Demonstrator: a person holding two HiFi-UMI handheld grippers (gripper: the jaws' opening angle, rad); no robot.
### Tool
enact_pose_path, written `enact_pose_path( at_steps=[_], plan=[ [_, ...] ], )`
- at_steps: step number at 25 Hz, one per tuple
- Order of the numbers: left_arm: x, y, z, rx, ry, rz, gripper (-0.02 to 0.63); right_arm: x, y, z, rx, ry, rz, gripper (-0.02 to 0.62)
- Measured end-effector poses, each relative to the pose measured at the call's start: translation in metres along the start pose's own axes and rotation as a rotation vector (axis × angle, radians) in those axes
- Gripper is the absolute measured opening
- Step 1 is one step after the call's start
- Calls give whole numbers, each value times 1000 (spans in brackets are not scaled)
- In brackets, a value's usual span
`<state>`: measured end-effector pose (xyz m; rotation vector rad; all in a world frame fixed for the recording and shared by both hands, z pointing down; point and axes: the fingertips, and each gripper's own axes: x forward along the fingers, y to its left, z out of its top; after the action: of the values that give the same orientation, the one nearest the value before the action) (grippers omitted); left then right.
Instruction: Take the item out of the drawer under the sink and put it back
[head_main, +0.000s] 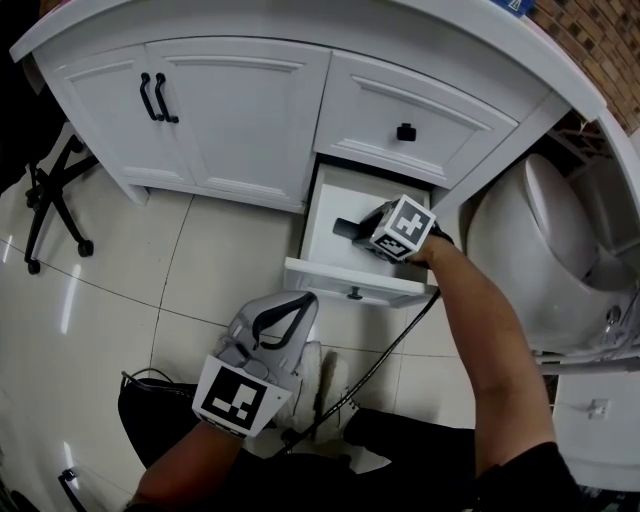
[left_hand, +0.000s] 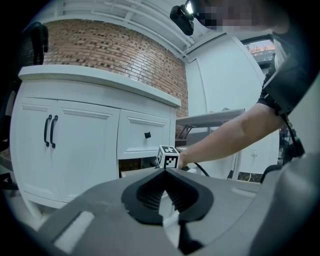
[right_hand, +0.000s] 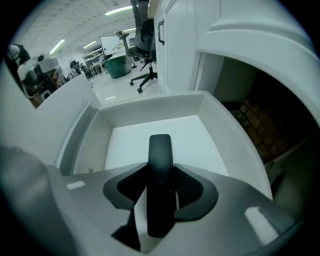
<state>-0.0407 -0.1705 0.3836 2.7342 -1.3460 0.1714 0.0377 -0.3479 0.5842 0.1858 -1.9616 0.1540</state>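
Observation:
The bottom drawer (head_main: 352, 279) of the white vanity stands pulled out. My right gripper (head_main: 352, 229) reaches down into it. In the right gripper view a slim black remote (right_hand: 160, 148) lies lengthwise on the drawer's white floor (right_hand: 195, 135), between the jaws of the right gripper (right_hand: 160, 169). The pads flank its sides closely without a clear squeeze, and bare floor shows beside its near left edge. My left gripper (head_main: 299, 298) hangs low over the tiled floor in front of the drawer, its tips together and empty. In its own view the left gripper (left_hand: 166, 171) faces the vanity and the right gripper's marker cube (left_hand: 169, 156).
Two cabinet doors with black handles (head_main: 158, 97) stand shut left of the drawer; a shut drawer with a black knob (head_main: 405, 131) is above it. A toilet (head_main: 545, 250) is close on the right. A black cable (head_main: 400, 330) trails from the right gripper. An office chair base (head_main: 50, 205) stands far left.

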Motion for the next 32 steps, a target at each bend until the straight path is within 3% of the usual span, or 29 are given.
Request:
enact_pose_path(
  at_steps=[5,13,23,32],
  plan=[
    [-7,-2,8,1,-18,4,6,-25,-11,20,-95,-63,-174,166],
    [-22,-14,27,-16,-52,0,6,-117,3,57,-111,-271,-390,166],
    [-43,-32,43,-5,-50,-20,6,-239,104,61,86,-678,-441,166],
    [-53,-48,52,4,-64,-39,5,-290,180,33,238,-894,-479,166]
  ],
)
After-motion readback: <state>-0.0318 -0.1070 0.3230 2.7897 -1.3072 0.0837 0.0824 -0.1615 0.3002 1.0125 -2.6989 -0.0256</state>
